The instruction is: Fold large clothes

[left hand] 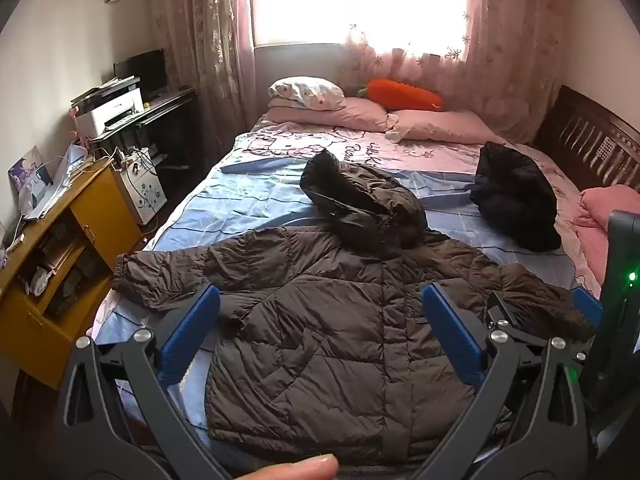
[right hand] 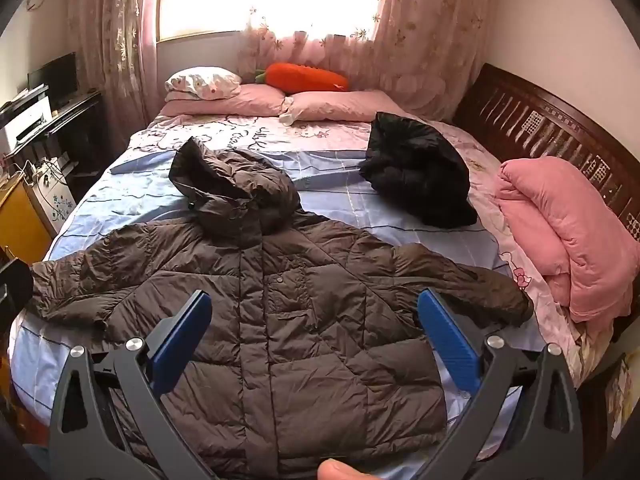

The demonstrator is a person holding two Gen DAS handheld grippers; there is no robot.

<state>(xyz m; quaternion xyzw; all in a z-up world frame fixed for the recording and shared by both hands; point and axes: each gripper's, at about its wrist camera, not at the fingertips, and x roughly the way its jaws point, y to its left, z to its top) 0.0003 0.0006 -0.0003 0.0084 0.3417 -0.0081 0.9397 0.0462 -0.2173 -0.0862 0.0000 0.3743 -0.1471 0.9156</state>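
A brown hooded puffer jacket (left hand: 320, 304) lies flat and front-up on the bed, sleeves spread out, hood toward the pillows; it also shows in the right wrist view (right hand: 288, 304). My left gripper (left hand: 320, 320) is open and empty, held above the jacket's lower body. My right gripper (right hand: 314, 322) is open and empty, also above the lower body. In the left wrist view the right gripper (left hand: 560, 312) shows at the right edge, near the jacket's right sleeve (left hand: 540, 292).
A black garment (right hand: 416, 176) lies bunched at the bed's right side. A folded pink quilt (right hand: 560, 232) sits by the wooden headboard (right hand: 540, 120). Pillows (right hand: 248, 100) and a carrot plush (right hand: 304, 76) are at the far end. A yellow cabinet (left hand: 52, 256) stands left of the bed.
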